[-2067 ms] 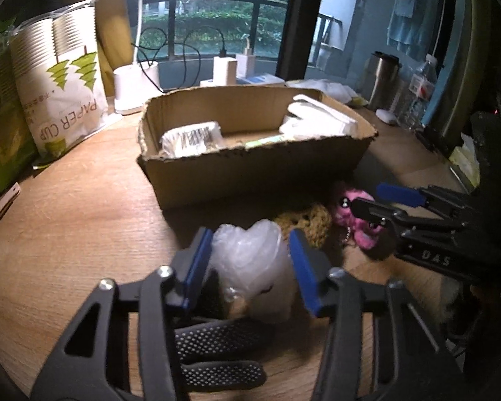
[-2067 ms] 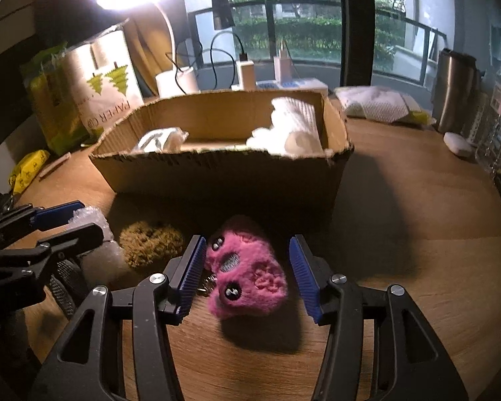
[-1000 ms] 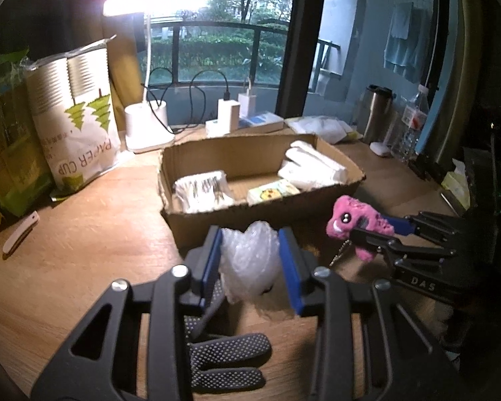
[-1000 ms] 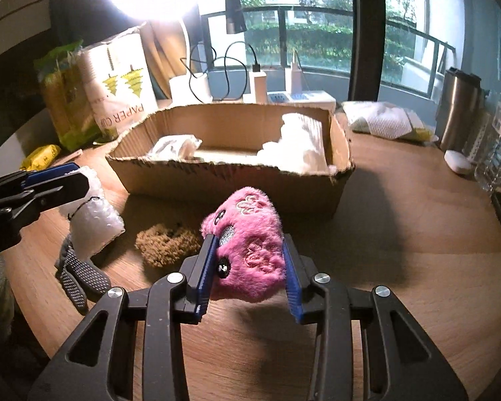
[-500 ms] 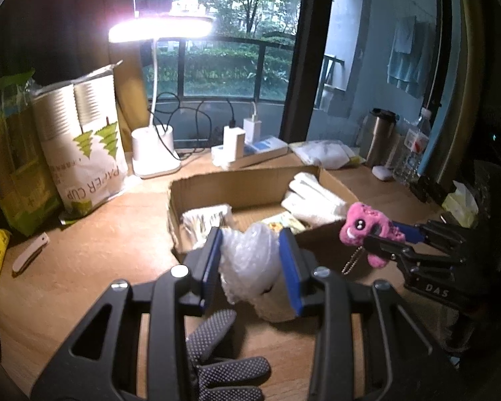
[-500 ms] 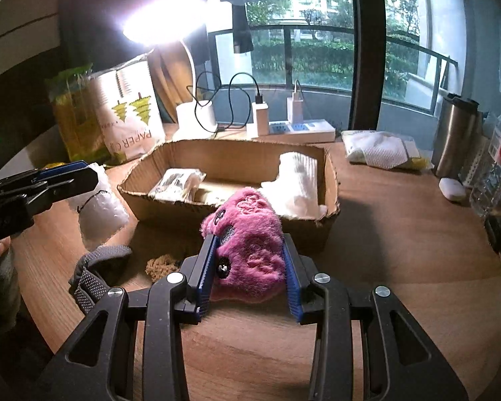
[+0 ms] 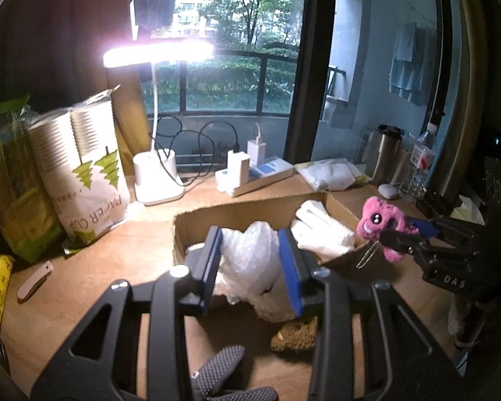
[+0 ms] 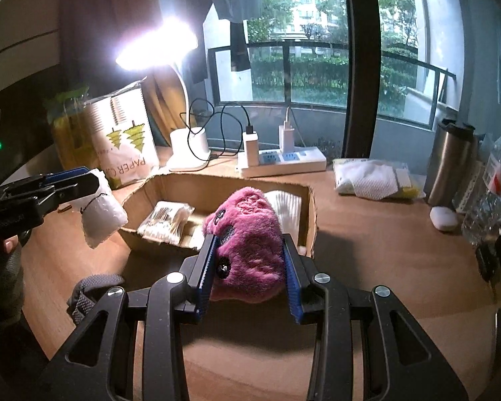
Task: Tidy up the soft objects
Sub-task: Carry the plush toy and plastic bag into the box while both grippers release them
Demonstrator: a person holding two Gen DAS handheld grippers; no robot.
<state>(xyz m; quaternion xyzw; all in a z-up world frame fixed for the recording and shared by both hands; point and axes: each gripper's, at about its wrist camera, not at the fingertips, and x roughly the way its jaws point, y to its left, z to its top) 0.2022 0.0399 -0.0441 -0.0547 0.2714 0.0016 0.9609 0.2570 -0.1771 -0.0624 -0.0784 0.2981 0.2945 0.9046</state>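
Note:
My left gripper [image 7: 250, 264] is shut on a crumpled clear plastic bag [image 7: 250, 260], held in the air in front of the cardboard box [image 7: 250, 209]. It also shows in the right wrist view [image 8: 102, 215] at the left. My right gripper [image 8: 248, 267] is shut on a pink plush toy [image 8: 247, 237], held above the table near the box's [image 8: 217, 180] front right corner. The toy shows in the left wrist view [image 7: 380, 222] with its keychain dangling. The box holds a packet of cotton swabs [image 8: 165, 222] and white cloth [image 8: 285, 207]. A brown sponge [image 7: 295, 336] and a grey dotted glove [image 7: 220, 372] lie on the table.
A desk lamp [image 7: 155, 180], a power strip with chargers [image 8: 280, 160], a paper cup pack [image 7: 83, 173], green bags [image 7: 6, 180], a steel mug [image 8: 452, 163], a water bottle [image 8: 491, 190] and a white cloth packet [image 8: 370, 178] ring the wooden table.
Both grippers closed on their objects and lifted them off the table, then rose higher and moved toward the box. The sponge and glove stayed on the table.

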